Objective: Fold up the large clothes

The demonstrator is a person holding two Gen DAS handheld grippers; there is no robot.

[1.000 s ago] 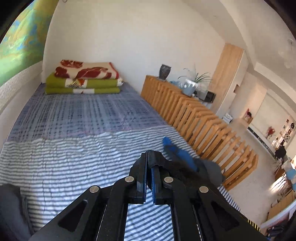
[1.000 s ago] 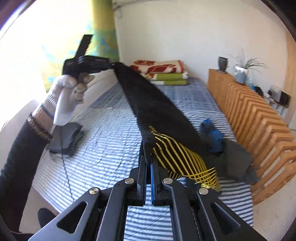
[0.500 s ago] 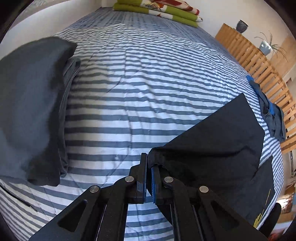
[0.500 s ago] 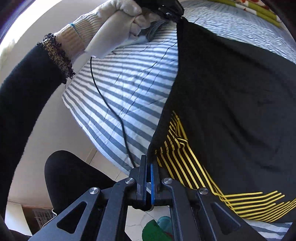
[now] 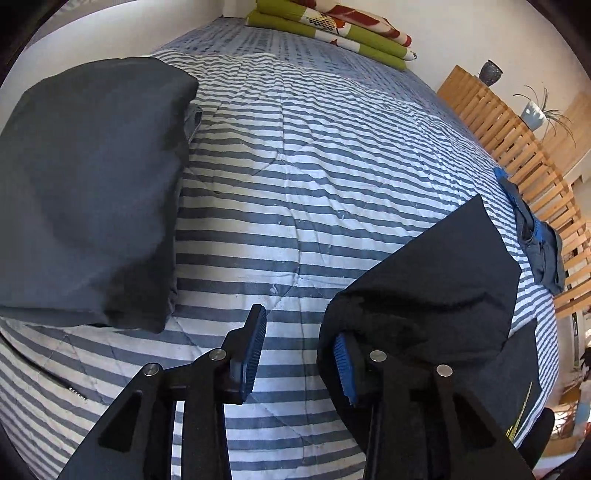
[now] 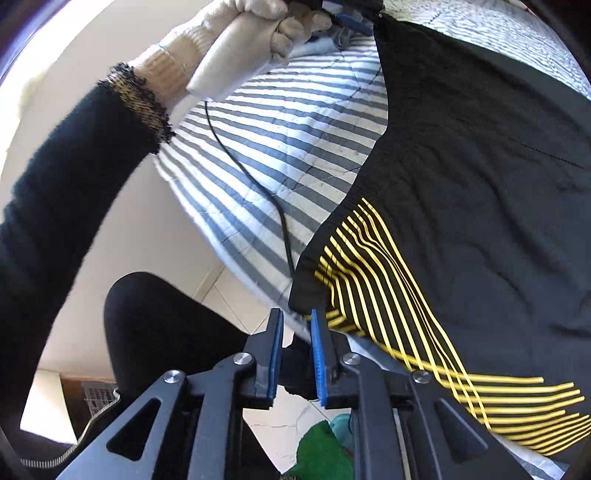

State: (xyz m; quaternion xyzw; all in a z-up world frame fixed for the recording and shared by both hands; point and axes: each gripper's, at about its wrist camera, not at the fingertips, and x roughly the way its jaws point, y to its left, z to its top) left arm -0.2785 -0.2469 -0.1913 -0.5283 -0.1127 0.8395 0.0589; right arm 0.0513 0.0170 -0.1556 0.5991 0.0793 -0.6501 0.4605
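A black garment with yellow stripes [image 6: 480, 166] lies spread on the striped bed cover [image 5: 314, 166]. My left gripper [image 5: 298, 321] hovers low over the bed at one corner of the garment [image 5: 436, 280]. Its jaws are opening; the cloth drapes over the right finger and nothing is pinched between the pads. My right gripper [image 6: 295, 314] is at the bed's near edge, its jaws opening by a narrow gap. The striped corner of the garment lies just past its tips, no longer pressed by the pads.
A folded dark grey pile [image 5: 85, 192] sits on the bed's left. Blue and grey clothes [image 5: 539, 243] lie by the wooden slatted rail [image 5: 517, 140]. Folded blankets [image 5: 332, 29] are at the far end. A gloved hand [image 6: 258, 33], cable [image 6: 251, 177] and knee [image 6: 155, 325] are near.
Both grippers came down from holding the garment up to the bed, and it now lies flat. Both sets of jaws went from shut on the cloth to parted.
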